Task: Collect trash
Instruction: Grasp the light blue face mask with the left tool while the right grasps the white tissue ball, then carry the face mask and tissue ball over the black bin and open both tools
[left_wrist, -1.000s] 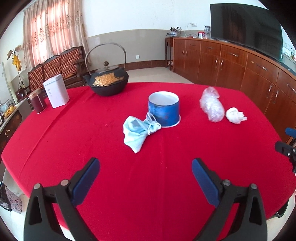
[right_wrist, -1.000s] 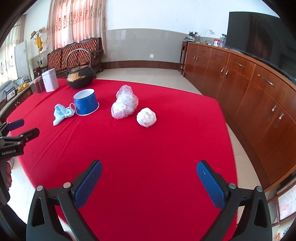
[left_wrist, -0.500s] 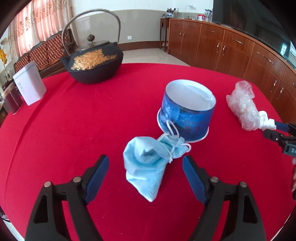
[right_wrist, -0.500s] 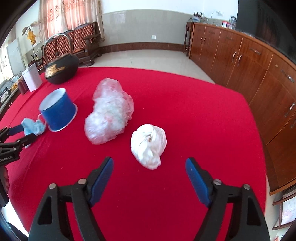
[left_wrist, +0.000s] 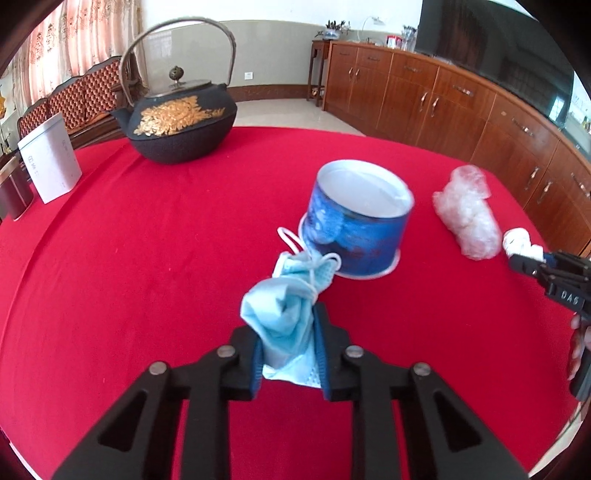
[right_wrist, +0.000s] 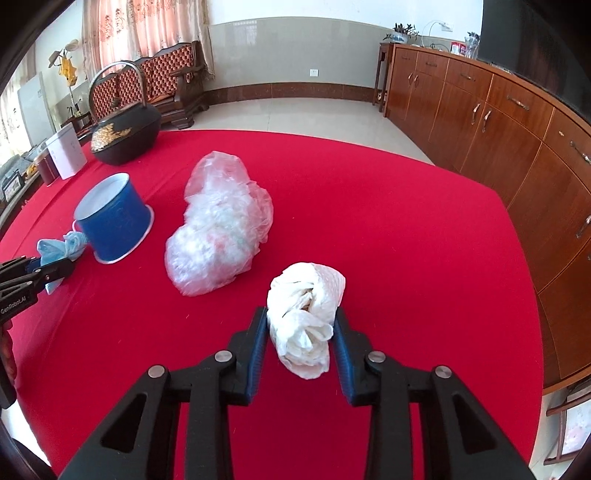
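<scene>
From the left wrist camera, the left gripper (left_wrist: 289, 345) is pinching the blue face mask (left_wrist: 286, 312) by its lower folds, jaws drawn in tight on the fabric. The mask is lying crumpled on the red tablecloth (left_wrist: 147, 258), its ear loops trailing up against the foot of the blue tub (left_wrist: 356, 229) just beyond. It is looking limp and nearly weightless — soft cloth that will drape and swing, so a hold on the bunched middle is probably safer than one on a loose edge or a loop. The loops may be snagging on the tub when lifted.

From the right wrist camera, the right gripper (right_wrist: 300, 341) is closing on the white tissue wad (right_wrist: 304, 317), both pads pressing its sides. The wad is sitting on the cloth near the front, just beside the clear plastic bag (right_wrist: 221, 225), which is lying untouched between it and the tub. The tissue is likely compressing rather than resisting — light, easy to tear, best squeezed across its thickest part. The bag looks slippery and puffy, and will probably want a grip on a gathered fold.
</scene>
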